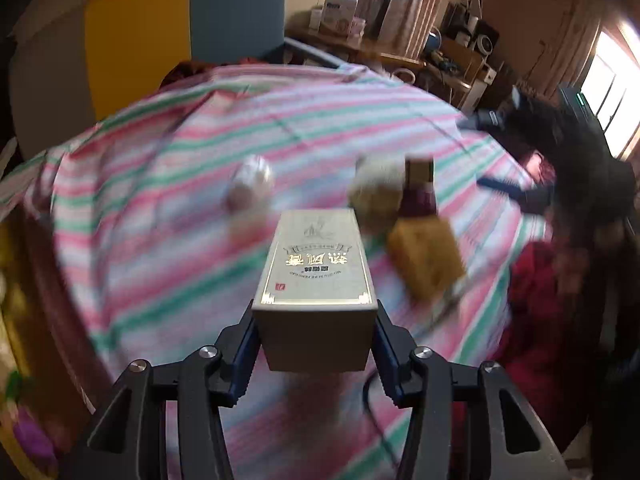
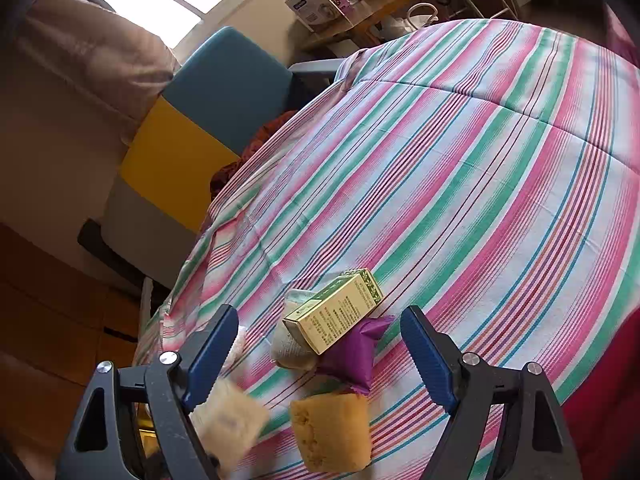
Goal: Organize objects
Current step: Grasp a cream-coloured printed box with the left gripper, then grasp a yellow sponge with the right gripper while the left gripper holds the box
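Note:
My left gripper (image 1: 315, 346) is shut on a silver box with gold lettering (image 1: 316, 276), its blue pads (image 1: 244, 354) pressed on the box's two sides, above the striped bedsheet (image 1: 180, 240). Behind the box, blurred, lie a yellow sponge (image 1: 424, 256) and a purple pouch (image 1: 418, 192). My right gripper (image 2: 320, 354) is open and holds nothing. Beneath its spread fingers lie a green and gold carton (image 2: 336, 312), the purple pouch (image 2: 356, 356), a white fabric roll (image 2: 288, 348) and the yellow sponge (image 2: 330, 430).
A pale blurred block (image 2: 228, 420) shows beside my right gripper's left finger. A yellow and blue headboard (image 2: 192, 136) stands at the bed's end. A wooden shelf (image 2: 360, 12) with boxes stands beyond. A blurred white object (image 1: 250, 184) lies on the sheet. A dark shape with blue parts (image 1: 540, 152) sits at the right.

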`<state>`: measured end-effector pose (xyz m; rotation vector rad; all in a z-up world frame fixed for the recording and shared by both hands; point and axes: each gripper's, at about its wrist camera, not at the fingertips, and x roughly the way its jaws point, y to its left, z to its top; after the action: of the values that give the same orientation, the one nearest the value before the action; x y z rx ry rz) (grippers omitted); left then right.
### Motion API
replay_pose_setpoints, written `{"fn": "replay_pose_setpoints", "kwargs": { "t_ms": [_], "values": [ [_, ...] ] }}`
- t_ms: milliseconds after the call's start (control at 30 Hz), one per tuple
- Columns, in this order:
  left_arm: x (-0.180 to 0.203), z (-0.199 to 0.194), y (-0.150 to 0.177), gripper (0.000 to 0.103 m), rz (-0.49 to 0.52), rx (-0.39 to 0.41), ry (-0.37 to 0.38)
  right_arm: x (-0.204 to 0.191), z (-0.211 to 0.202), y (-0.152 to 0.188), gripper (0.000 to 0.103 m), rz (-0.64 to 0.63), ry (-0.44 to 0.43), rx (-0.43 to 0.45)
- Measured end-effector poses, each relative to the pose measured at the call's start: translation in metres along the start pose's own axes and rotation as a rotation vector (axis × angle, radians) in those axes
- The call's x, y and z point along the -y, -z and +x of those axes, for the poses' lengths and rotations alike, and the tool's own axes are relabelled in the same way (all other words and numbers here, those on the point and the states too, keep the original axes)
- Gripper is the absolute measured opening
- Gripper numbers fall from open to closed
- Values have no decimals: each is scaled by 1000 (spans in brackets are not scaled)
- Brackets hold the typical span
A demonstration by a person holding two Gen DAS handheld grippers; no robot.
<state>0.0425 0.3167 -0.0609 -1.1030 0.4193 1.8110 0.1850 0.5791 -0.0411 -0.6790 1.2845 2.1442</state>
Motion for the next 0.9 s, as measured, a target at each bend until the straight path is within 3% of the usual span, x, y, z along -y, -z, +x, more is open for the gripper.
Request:
{"fn": "replay_pose_setpoints", "kwargs": {
  "t_ms": [100, 200, 233, 333, 433, 533, 600, 667, 800, 900],
  "values": [
    [1, 7, 19, 52, 11, -36, 1, 0, 3, 0, 84, -3, 13, -12],
    [4, 6, 30, 59, 19, -57, 47, 0, 6, 1, 84, -3, 27, -26],
    [5, 5, 29, 61, 24, -47, 54, 1, 7, 1, 84, -1, 31, -33],
    [10, -3, 21, 81, 51, -18, 68, 2, 12, 1, 84, 3, 40, -55],
    [14, 0, 9, 82, 68, -20, 58, 0, 18, 3, 84, -5, 54, -83],
    [18, 14, -3, 80, 96, -39, 19, -2, 22, 5, 84, -23, 69, -104],
    [18, 25, -2, 62, 119, -78, 8, -3, 26, 7, 86, -32, 82, -126],
    [16, 32, -1, 54, 105, -92, -4, -4, 30, 11, 87, -43, 92, -159],
    [2, 31, 10, 52, 51, -87, 30, -16, 49, 25, 87, -127, 118, -286],
    [-10, 22, 16, 52, 4, -63, 4, -32, 64, 41, 87, -242, 174, -367]
  ]
}}
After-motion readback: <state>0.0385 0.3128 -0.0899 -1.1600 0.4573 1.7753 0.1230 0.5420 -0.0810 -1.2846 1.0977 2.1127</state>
